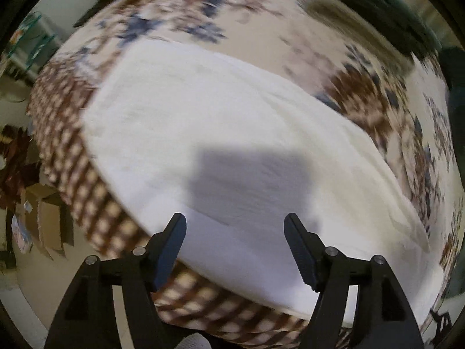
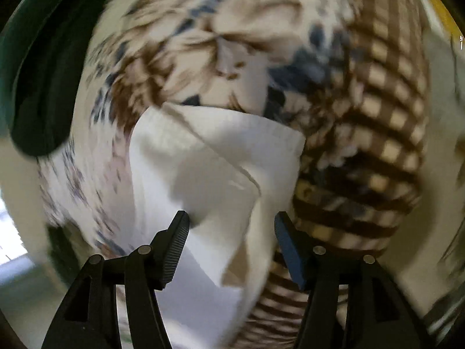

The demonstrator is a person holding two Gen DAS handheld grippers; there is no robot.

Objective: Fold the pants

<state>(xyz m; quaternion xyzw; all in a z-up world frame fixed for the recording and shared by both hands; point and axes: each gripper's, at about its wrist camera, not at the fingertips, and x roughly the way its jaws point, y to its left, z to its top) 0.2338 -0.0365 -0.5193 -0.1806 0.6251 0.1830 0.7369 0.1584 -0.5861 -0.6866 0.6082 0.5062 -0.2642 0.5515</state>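
A bed cover (image 1: 363, 99) printed with brown and blue flowers and a brown checked border (image 1: 96, 203) fills both views, blurred. Cardboard boxes (image 1: 46, 218) are seen on a pale floor (image 1: 32, 296) to the left. A dark green fabric mass (image 2: 37, 81) lies at the cover's edge. Bright daylight, possibly a window (image 2: 11, 241), is seen low left in the right wrist view.

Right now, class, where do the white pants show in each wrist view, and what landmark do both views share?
Left wrist view: the white pants spread across the centre, reaching down between the open left tool.
Right wrist view: the white pants lie centre to lower centre, folded, ahead of the open right tool.
Shared landmark: the brown-checked floral bedspread beneath them.
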